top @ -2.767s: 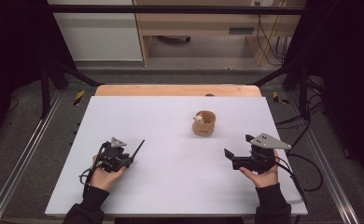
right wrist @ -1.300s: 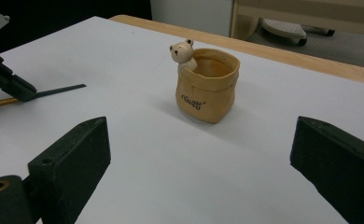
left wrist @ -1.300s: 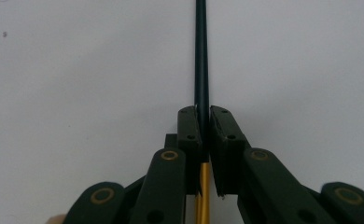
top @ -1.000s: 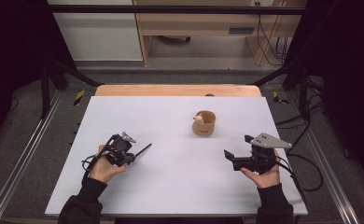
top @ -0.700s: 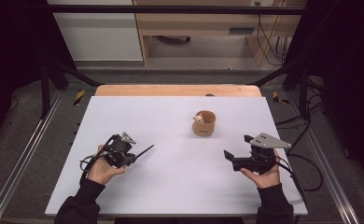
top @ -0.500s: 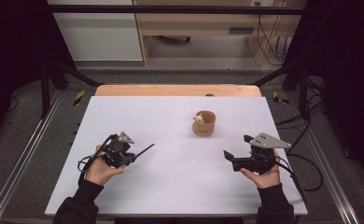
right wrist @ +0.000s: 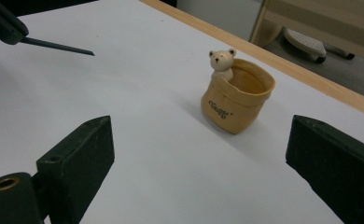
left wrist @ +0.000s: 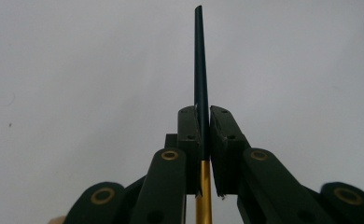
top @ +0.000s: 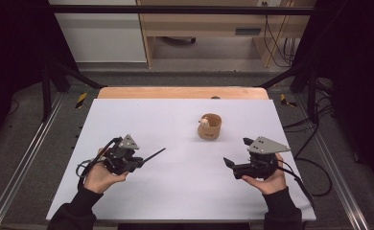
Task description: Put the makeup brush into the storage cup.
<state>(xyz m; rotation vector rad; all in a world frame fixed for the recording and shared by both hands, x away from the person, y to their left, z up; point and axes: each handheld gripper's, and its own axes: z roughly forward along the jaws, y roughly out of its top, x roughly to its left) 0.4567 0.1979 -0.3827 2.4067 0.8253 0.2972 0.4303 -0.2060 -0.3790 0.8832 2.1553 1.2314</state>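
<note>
- Two grippers sit low over the near half of the white table (top: 175, 120), one in each of the person's hands.
- The left gripper (top: 138, 163), at the near left in the high view, has its jaws clamped on a thin dark stick (top: 154, 155); in the left gripper view the stick (left wrist: 199, 70) runs straight out between the pressed-together pads, and a gold section shows below them.
- The stick's tip points toward the middle of the table, above the surface and well apart from the pot.
- The right gripper (top: 238, 155), at the near right, has its jaws spread wide with nothing between them; in the right gripper view the two black pads (right wrist: 77, 154) stand far apart on either side of the pot.
- Farther back, right of centre, stands a small tan pot (top: 209, 126) shaped like a sack, upright on the table, with a little bear figure (right wrist: 221, 62) peeking over its rim.
- Beyond the white sheet runs the table's wooden edge (top: 175, 92), then grey floor.
</note>
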